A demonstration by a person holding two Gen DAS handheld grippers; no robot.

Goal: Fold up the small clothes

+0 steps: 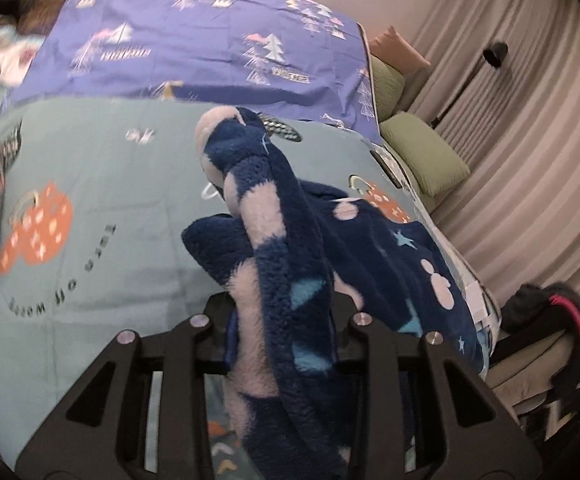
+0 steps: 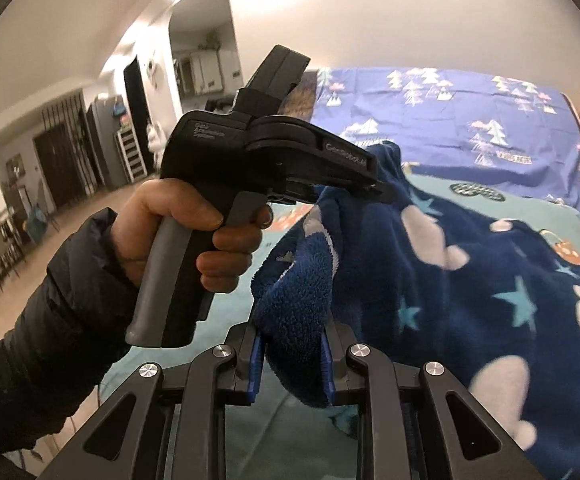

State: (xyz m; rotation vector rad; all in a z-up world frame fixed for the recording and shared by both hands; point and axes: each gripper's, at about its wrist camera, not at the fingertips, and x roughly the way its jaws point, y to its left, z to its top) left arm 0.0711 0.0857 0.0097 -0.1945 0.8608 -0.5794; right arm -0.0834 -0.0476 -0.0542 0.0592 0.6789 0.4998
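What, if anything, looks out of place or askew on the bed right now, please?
The blue fleece garment is bunched and twisted, not flat: the left gripper and right gripper each pinch a crumpled edge. A remote control also lies on the teal sheet.

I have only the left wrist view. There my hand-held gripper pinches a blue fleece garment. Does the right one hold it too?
Observer: Yes, the right hand-held gripper is shut on a fold of the fleece garment, between its blue pads.
Operator: Is the fabric between both stretched flat?
Observer: No, up to the left hand-held gripper it looks bunched.
Operator: Who holds the left one?
Observer: A hand in a dark padded sleeve grips its handle.
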